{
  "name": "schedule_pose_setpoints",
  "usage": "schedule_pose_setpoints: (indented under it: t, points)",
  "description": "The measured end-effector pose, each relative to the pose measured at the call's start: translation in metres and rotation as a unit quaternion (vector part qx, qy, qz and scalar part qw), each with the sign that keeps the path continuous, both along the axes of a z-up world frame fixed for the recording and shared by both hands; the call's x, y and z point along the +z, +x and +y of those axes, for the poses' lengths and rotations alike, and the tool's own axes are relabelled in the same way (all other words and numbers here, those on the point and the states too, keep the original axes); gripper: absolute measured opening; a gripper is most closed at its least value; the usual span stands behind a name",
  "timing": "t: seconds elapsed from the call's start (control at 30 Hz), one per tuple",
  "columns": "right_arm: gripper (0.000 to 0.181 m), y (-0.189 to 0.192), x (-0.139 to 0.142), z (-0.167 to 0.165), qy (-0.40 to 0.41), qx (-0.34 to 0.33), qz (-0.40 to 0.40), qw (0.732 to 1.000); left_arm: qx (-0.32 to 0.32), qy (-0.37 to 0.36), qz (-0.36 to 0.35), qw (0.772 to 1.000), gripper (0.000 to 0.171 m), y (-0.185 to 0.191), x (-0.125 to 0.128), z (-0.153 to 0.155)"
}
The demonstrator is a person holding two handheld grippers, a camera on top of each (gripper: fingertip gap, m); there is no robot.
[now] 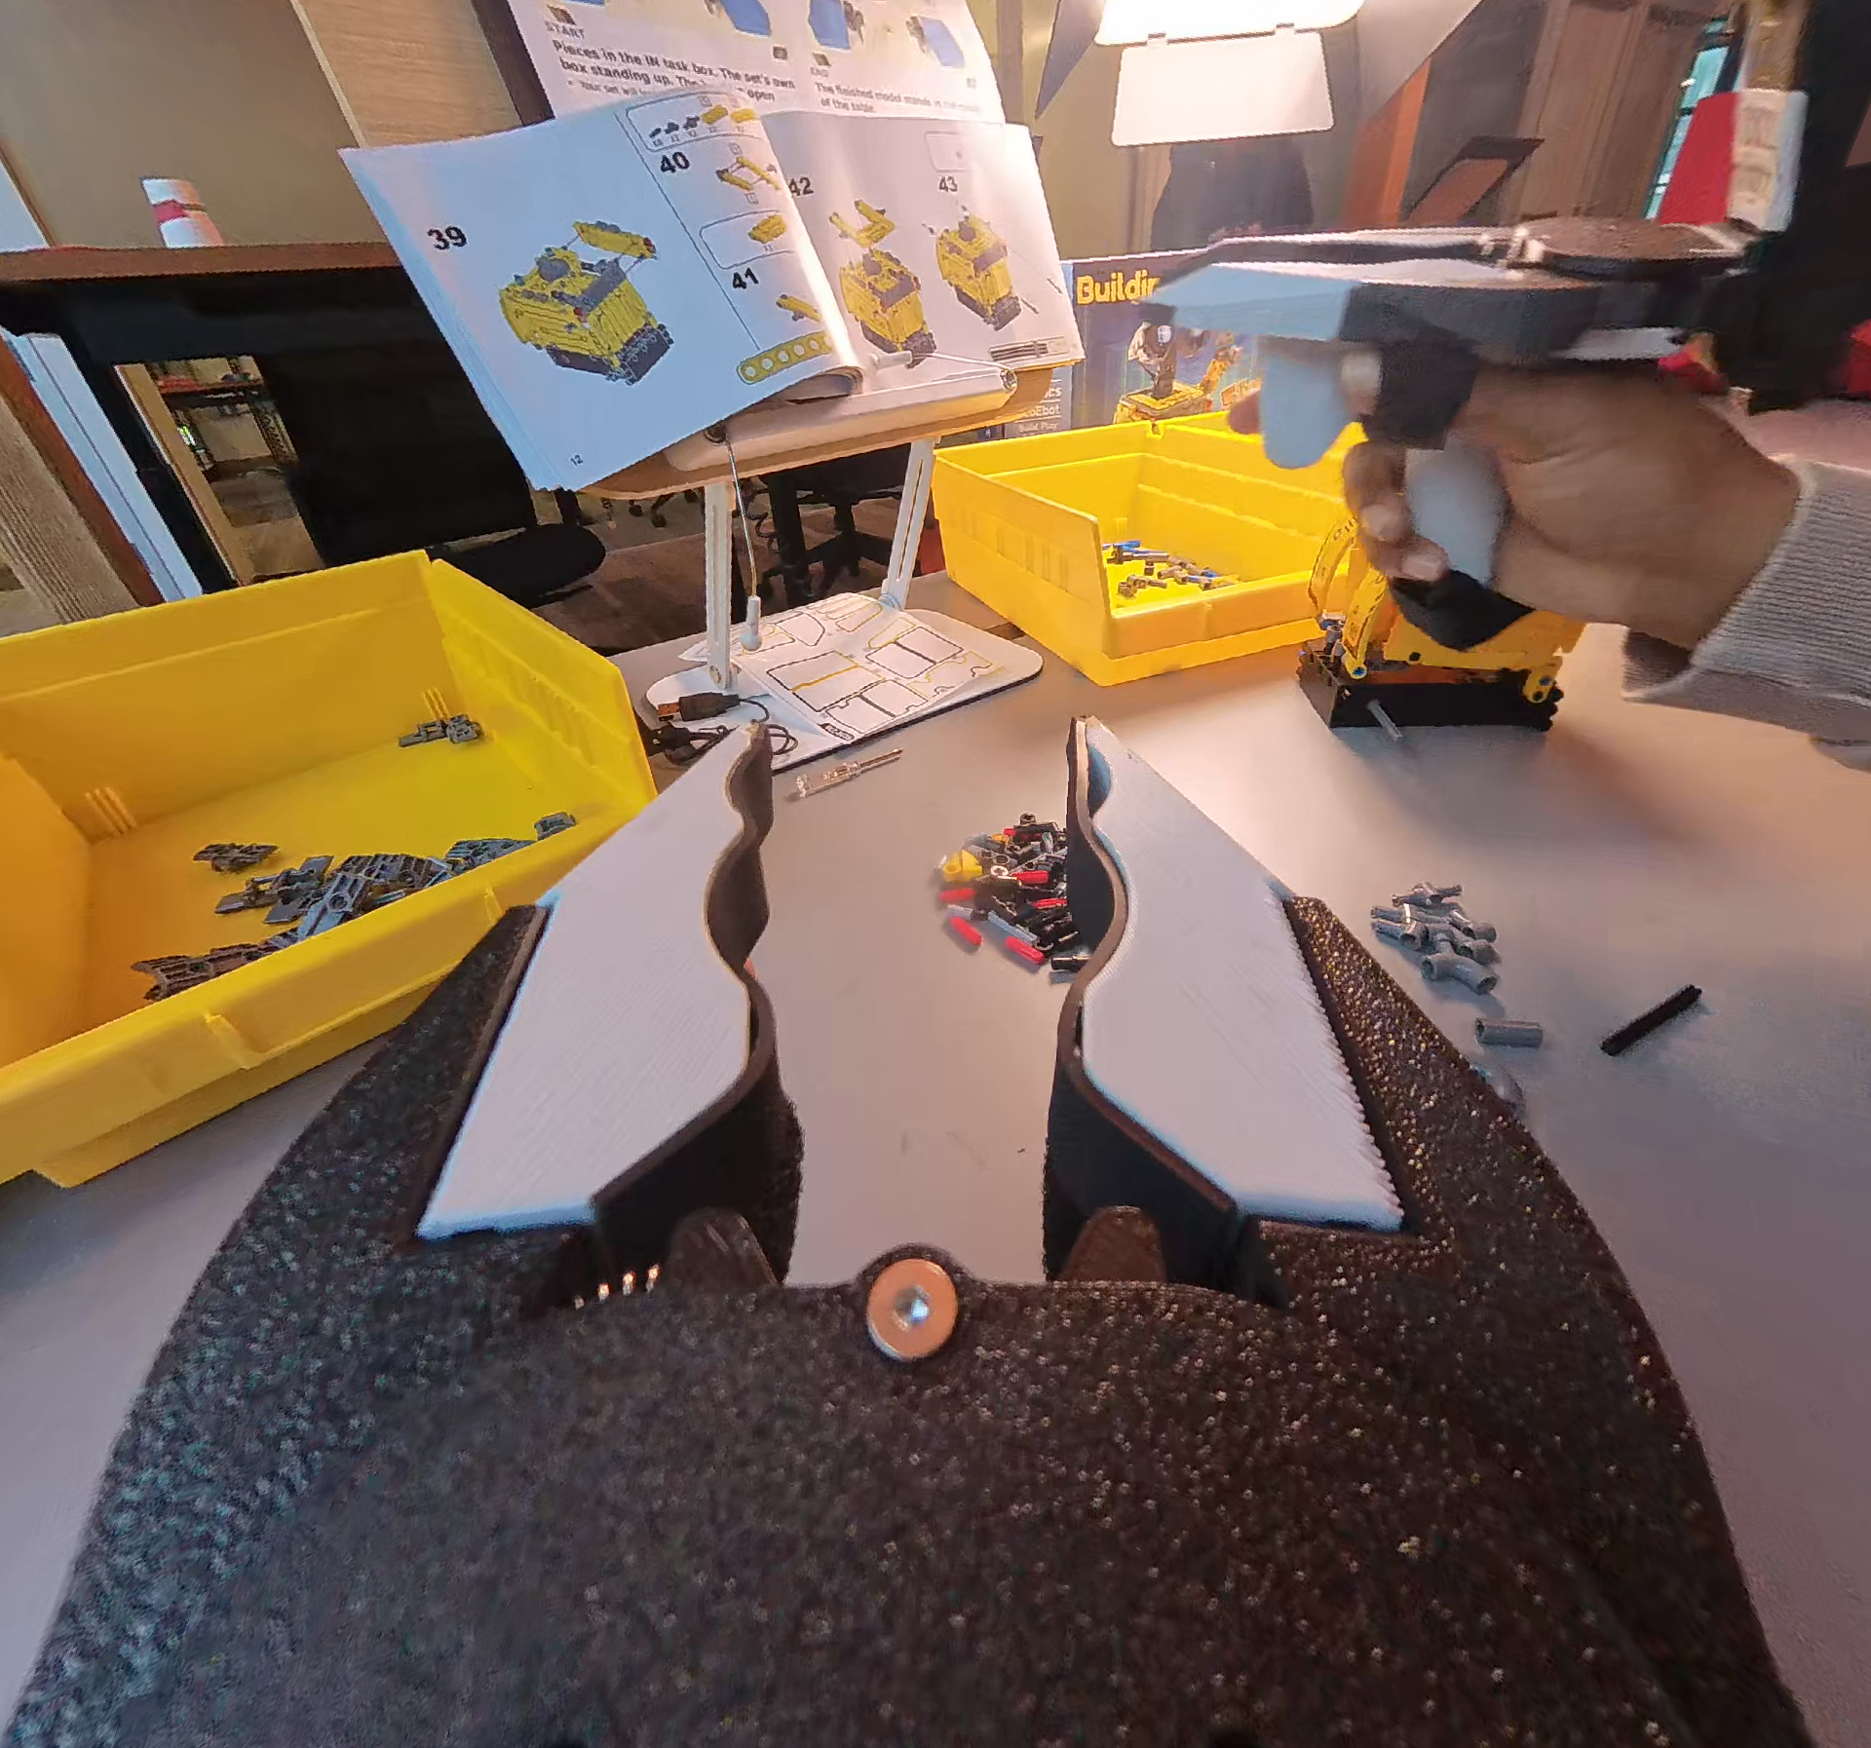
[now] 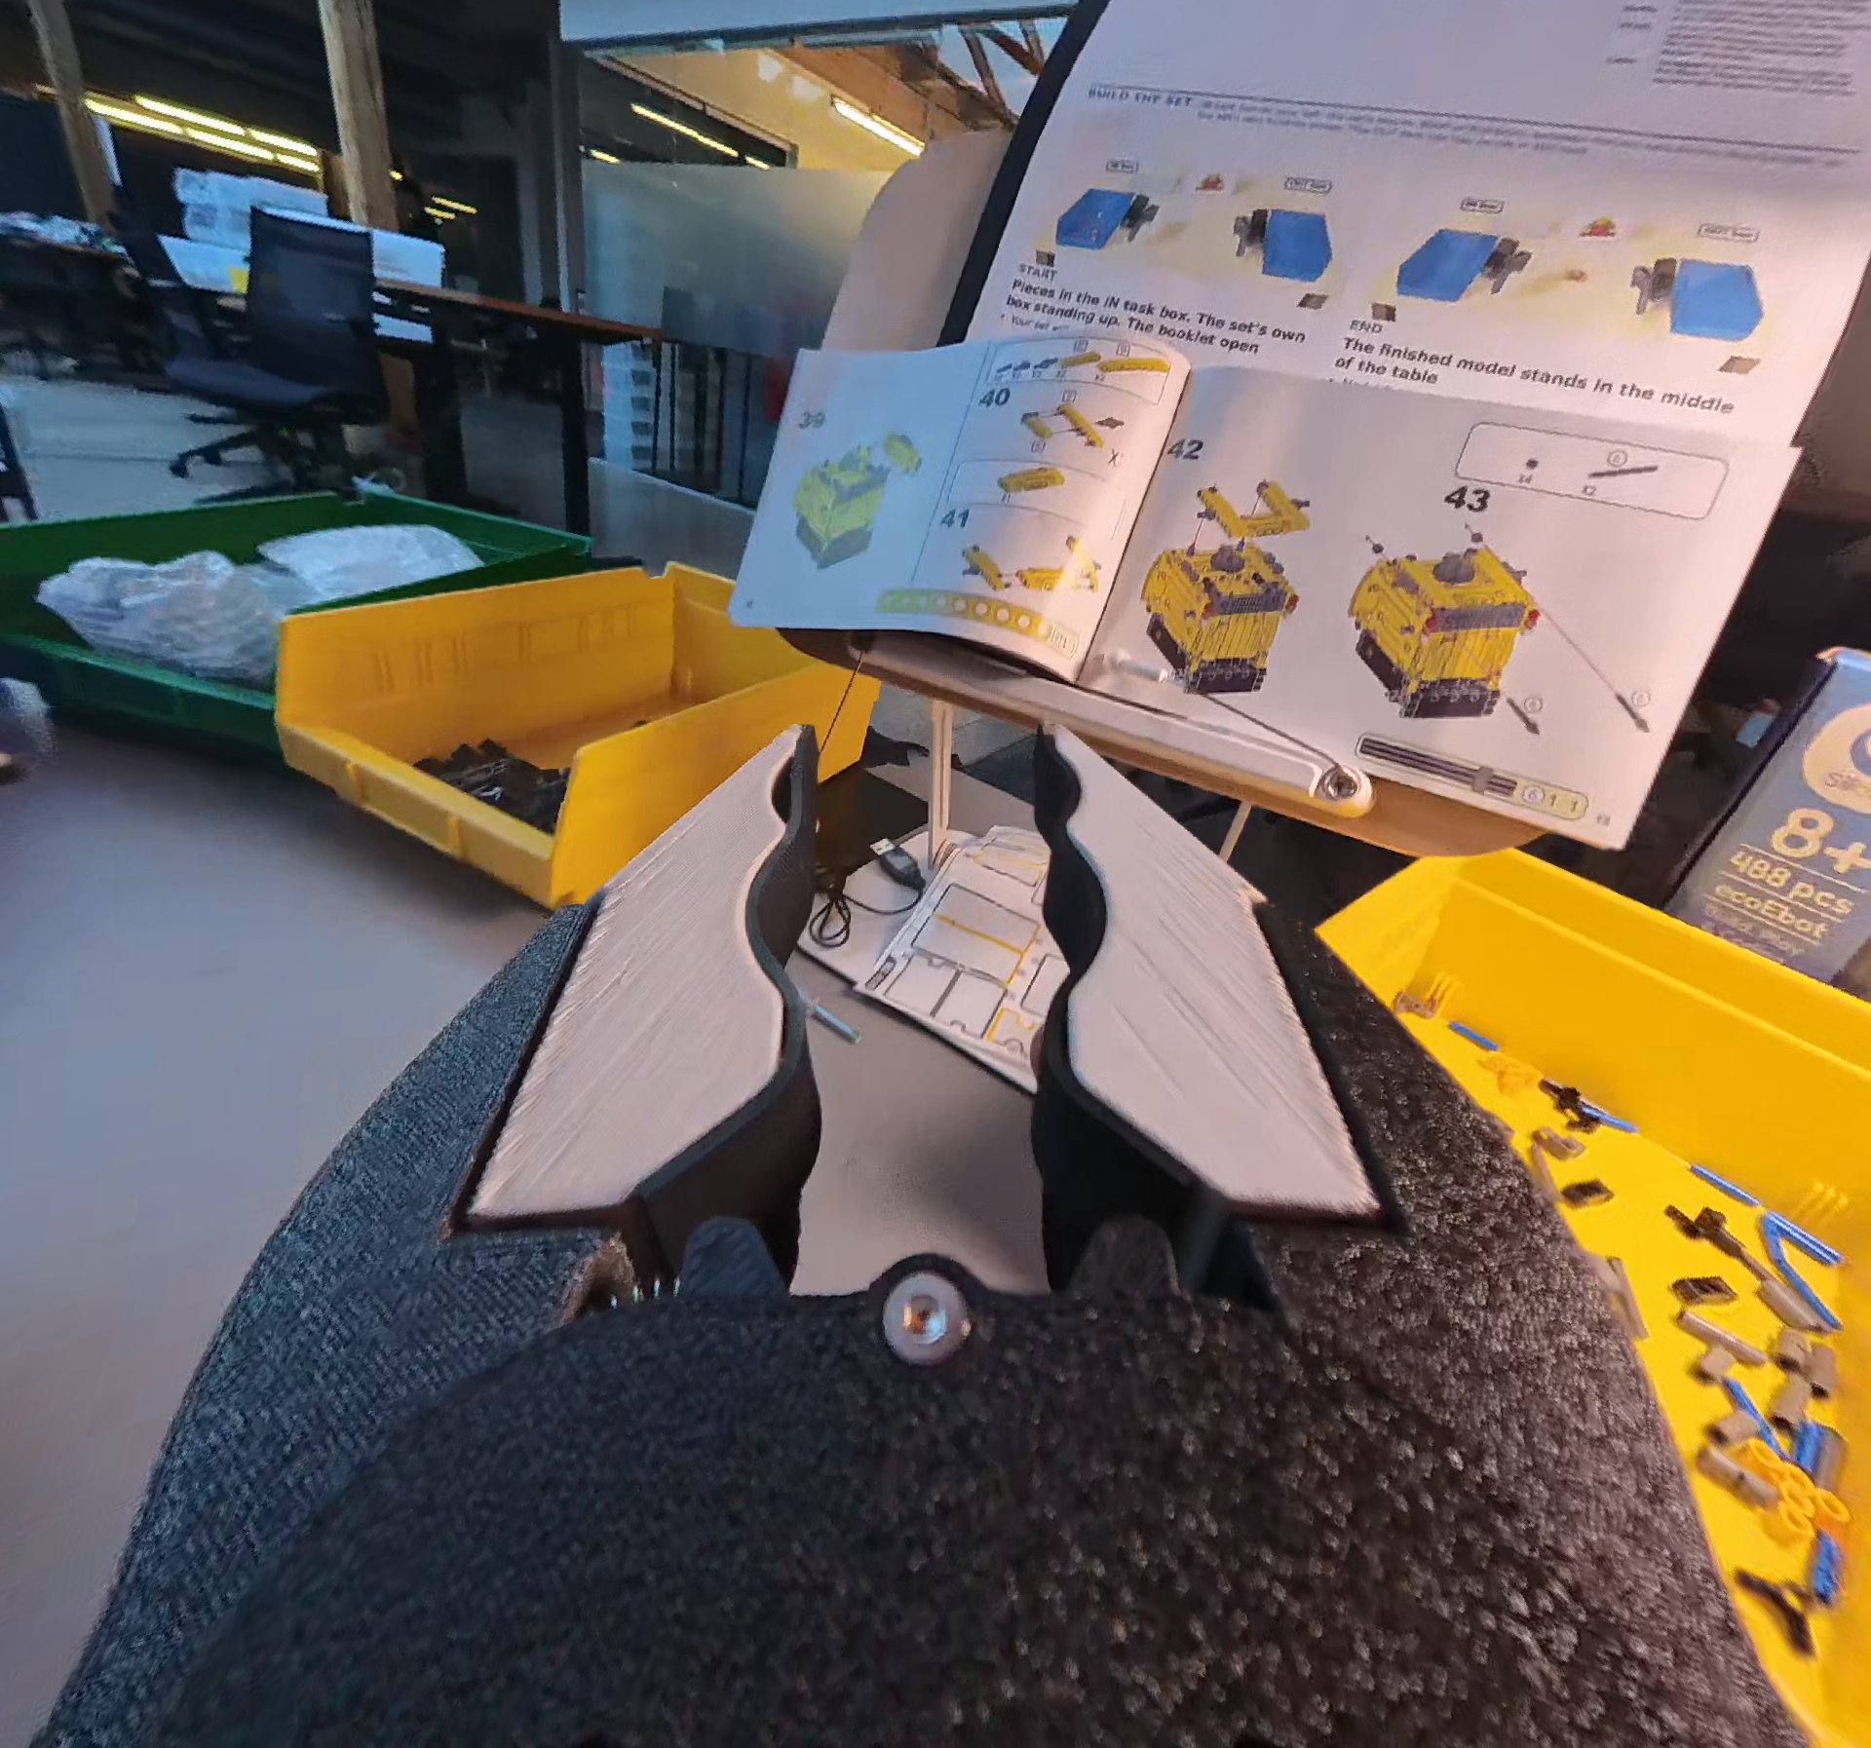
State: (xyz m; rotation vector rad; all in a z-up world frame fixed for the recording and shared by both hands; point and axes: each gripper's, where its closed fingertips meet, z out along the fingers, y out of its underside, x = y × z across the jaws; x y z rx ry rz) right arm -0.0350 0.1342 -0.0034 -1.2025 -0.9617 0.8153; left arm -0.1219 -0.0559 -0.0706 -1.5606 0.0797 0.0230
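My left gripper (image 1: pixel 916 738) is open and empty, low over the grey table (image 1: pixel 911 1041). A small pile of red, black and yellow pins (image 1: pixel 1012 879) lies by its right finger. My right gripper (image 2: pixel 923 738) is open and empty, held up in the air facing the open instruction booklet (image 2: pixel 1215 545) on its stand. It also shows in the left wrist view (image 1: pixel 1174 307), in a person's hand (image 1: pixel 1579 505), above a partly built yellow and black model (image 1: pixel 1417 657).
A yellow bin (image 1: pixel 506 687) with grey pieces stands left; another yellow bin (image 1: pixel 1012 525) with small parts stands back right. Grey connectors (image 1: pixel 1438 930) and a black axle (image 1: pixel 1650 1021) lie right. A sticker sheet (image 1: pixel 871 667) lies on the stand's base. A green bin (image 2: pixel 152 525) holds plastic bags.
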Motion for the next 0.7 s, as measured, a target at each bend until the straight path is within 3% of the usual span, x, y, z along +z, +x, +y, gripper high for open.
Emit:
schedule_pose_setpoints:
  t: [0.17, 0.3, 0.5, 0.7]
  points:
    - [0.042, -0.047, 0.029, 0.045, 0.019, -0.041, 0.005, 0.999, 0.004, 0.004, -0.008, 1.000, 0.057, -0.004, 0.003, -0.002]
    - [0.042, -0.084, 0.030, 0.075, 0.003, -0.046, -0.013, 0.999, 0.006, 0.001, -0.012, 1.000, 0.057, -0.007, 0.002, -0.003]
    - [0.041, -0.123, 0.035, 0.088, 0.007, -0.039, -0.021, 0.999, 0.012, -0.004, -0.017, 1.000, 0.057, -0.012, 0.000, -0.003]
    - [0.041, -0.132, 0.023, 0.092, 0.001, -0.044, -0.035, 0.998, 0.015, -0.009, -0.017, 1.000, 0.056, -0.014, -0.003, -0.002]
